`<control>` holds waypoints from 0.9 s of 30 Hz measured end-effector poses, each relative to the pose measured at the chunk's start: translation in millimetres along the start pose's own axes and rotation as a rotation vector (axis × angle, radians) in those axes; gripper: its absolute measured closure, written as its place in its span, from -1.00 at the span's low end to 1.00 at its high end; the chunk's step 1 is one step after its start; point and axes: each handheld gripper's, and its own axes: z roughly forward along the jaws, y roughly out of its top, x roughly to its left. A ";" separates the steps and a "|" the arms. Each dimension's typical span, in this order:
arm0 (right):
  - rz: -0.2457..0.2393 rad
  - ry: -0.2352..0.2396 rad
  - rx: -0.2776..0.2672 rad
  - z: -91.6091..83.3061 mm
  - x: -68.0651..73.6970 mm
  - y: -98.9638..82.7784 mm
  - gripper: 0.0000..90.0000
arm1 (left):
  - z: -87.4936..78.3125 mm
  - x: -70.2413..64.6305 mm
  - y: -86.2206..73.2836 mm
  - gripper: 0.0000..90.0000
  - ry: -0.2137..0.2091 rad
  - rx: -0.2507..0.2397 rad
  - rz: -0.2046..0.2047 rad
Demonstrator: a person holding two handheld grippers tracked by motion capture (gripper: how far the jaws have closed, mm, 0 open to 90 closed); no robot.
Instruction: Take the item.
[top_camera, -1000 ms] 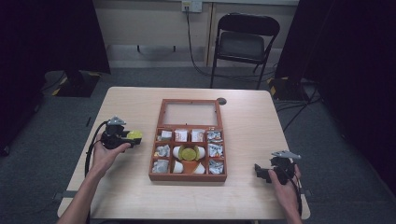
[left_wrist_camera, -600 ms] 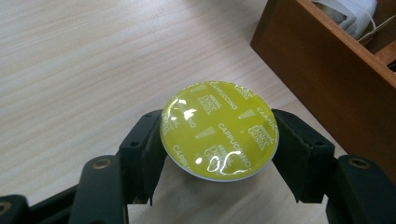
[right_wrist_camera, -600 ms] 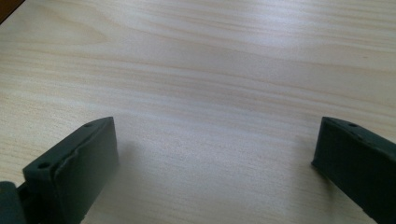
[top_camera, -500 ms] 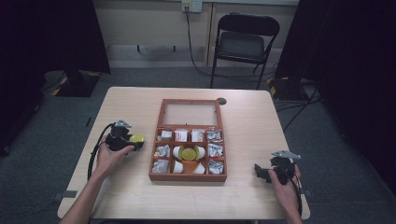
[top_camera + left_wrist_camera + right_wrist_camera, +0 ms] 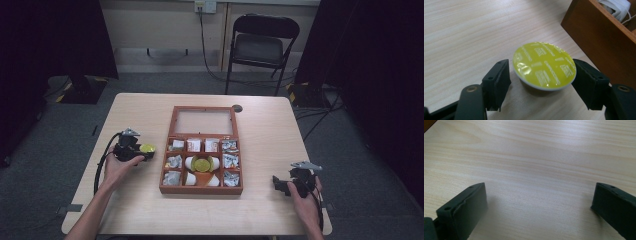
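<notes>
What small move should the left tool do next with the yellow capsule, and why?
Probably carry it a little farther toward the wooden box. The left tool has the yellow capsule between its jaws, just beside the box wall, above the table. A similar capsule already lies in the middle compartment.

Yellow-lidded capsule (image 5: 544, 65) upright on table, beside wooden box (image 5: 202, 188).

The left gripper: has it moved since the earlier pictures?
Yes. The left gripper, with the yellow capsule between its jaws, has moved right, closer to the wooden box, and slightly nearer the person.
</notes>
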 end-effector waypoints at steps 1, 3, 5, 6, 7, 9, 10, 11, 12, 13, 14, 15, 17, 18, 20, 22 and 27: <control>0.000 0.000 0.000 0.0 0.0 0.0 -1.00 | -0.1 0.6 -0.1 -0.31 0.000 -0.004 -0.003; 0.000 0.000 0.000 0.0 0.0 0.0 -1.00 | -1.0 1.4 -0.2 -0.38 -0.001 -0.011 -0.004; 0.000 0.000 0.000 0.0 0.0 0.0 -1.00 | -1.8 1.9 -0.3 -0.45 -0.007 -0.015 -0.006; 0.000 0.000 0.000 0.0 0.0 0.0 -1.00 | -1.9 1.8 -0.4 -0.48 0.004 -0.021 -0.009; 0.000 0.000 0.000 0.0 0.0 0.0 -1.00 | -2.2 2.0 -0.4 -0.51 0.008 -0.026 -0.010; 0.000 0.000 0.000 0.0 0.0 0.0 -1.00 | -2.7 2.3 -0.5 -0.58 0.002 -0.033 -0.014; 0.000 0.000 0.000 0.0 0.0 0.0 -1.00 | -3.0 2.5 -0.4 -0.59 0.003 -0.035 -0.013; 0.000 0.000 0.000 0.0 0.0 0.0 -1.00 | -3.6 2.9 -0.3 -0.61 0.004 -0.037 -0.014; 0.000 0.000 0.000 0.0 0.0 0.0 -1.00 | -3.8 3.1 -0.4 -0.62 -0.002 -0.041 -0.015; 0.000 0.000 0.000 0.0 0.0 0.0 -1.00 | -4.2 3.1 -0.4 -0.64 -0.002 -0.042 -0.016; 0.000 0.000 0.000 0.0 0.0 0.0 -1.00 | -4.8 3.2 -0.2 -0.64 -0.004 -0.044 -0.015; 0.000 0.000 0.000 0.0 0.0 0.0 -1.00 | -5.0 3.1 -0.3 -0.64 -0.005 -0.050 -0.013; 0.000 0.000 0.000 0.0 0.0 0.0 -1.00 | -5.8 2.6 -0.2 -0.64 -0.009 -0.055 -0.018; 0.000 0.000 0.000 0.0 0.0 0.0 -1.00 | -6.6 2.7 -0.1 -0.64 -0.009 -0.056 -0.011; 0.000 0.000 0.000 0.0 0.0 0.0 -1.00 | -8.0 2.4 -0.1 -0.64 -0.012 -0.063 -0.010; 0.000 0.000 0.000 0.0 0.1 0.0 -1.00 | -10.3 2.5 -0.6 -0.64 -0.013 -0.071 -0.006; 0.000 0.000 0.000 0.0 0.0 0.0 -1.00 | -18.5 4.5 -1.2 -0.64 -0.020 -0.104 -0.014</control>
